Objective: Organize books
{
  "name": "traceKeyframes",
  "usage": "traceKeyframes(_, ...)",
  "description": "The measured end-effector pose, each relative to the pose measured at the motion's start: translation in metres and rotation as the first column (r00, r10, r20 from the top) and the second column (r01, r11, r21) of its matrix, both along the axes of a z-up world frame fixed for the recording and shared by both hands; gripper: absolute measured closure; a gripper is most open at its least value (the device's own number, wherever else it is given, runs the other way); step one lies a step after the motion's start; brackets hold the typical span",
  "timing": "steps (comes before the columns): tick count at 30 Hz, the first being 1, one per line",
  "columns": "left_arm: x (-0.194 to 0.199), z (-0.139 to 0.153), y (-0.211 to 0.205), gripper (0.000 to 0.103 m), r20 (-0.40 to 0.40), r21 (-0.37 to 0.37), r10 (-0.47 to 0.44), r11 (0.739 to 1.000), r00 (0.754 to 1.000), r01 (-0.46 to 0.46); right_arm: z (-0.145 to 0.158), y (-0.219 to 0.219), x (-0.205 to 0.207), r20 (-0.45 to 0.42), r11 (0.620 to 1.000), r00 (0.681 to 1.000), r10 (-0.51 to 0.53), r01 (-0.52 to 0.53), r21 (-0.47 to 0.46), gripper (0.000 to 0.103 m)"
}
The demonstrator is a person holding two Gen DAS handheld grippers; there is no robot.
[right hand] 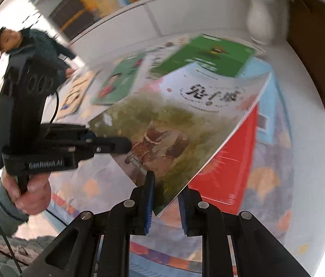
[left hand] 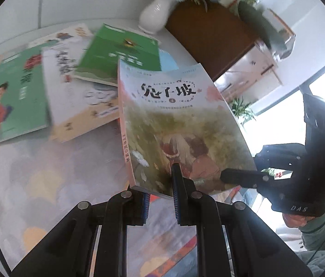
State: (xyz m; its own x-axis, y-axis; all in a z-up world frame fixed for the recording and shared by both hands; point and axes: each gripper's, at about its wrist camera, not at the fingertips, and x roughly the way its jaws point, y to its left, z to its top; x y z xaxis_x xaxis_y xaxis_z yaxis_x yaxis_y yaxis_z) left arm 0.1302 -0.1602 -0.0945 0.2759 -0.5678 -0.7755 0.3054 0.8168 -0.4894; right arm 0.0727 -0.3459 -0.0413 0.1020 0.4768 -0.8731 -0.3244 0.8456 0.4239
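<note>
The left tool [left hand: 160,198] is clamped on the near edge of the rabbit-cover book [left hand: 181,124], beside its spine. The book is tilted, lifted clear of the table [left hand: 47,184]. The right tool [right hand: 166,198] pinches its other near corner. Beyond lie two green books [left hand: 15,97] [left hand: 121,53] and a white vase [left hand: 155,16].
</note>
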Motion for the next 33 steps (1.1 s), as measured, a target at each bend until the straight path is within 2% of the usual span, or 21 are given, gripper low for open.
traceKeyframes(7, -0.013, 0.023, 0.077, 0.089, 0.053, -0.013, 0.123, 0.992, 0.991, -0.122, 0.034, 0.074, 0.006, 0.073, 0.991, 0.990, 0.125, -0.127, 0.029, 0.083)
traceKeyframes(12, -0.016, 0.032, 0.141, 0.089, 0.097, 0.014, 0.256, 0.966, 0.962, -0.258, 0.042, 0.143, 0.025, 0.118, 0.975, 0.972, 0.204, -0.212, 0.067, 0.082)
traceKeyframes(19, -0.027, 0.023, 0.244, 0.089, 0.101, 0.010, 0.432, 0.900, 0.896, -0.435, 0.040, 0.253, 0.048, 0.174, 0.935, 0.929, 0.325, -0.343, 0.085, 0.081)
traceKeyframes(23, -0.031, 0.002, 0.299, 0.089, 0.057, 0.003, 0.514, 0.857, 0.856, -0.515, 0.025, 0.314, 0.059, 0.158, 0.902, 0.904, 0.397, -0.416, 0.113, 0.081)
traceKeyframes(29, -0.038, -0.031, 0.382, 0.089, 0.009, -0.039, 0.647, 0.762, 0.763, -0.646, -0.001, 0.396, 0.081, 0.185, 0.864, 0.866, 0.464, -0.489, 0.120, 0.079)
traceKeyframes(31, -0.035, -0.036, 0.401, 0.089, -0.004, -0.062, 0.665, 0.745, 0.747, -0.664, -0.010, 0.414, 0.089, 0.177, 0.859, 0.862, 0.475, -0.498, 0.120, 0.079)
traceKeyframes(33, -0.030, -0.043, 0.416, 0.089, -0.021, -0.075, 0.668, 0.741, 0.744, -0.668, -0.021, 0.430, 0.098, 0.157, 0.861, 0.867, 0.474, -0.493, 0.125, 0.079)
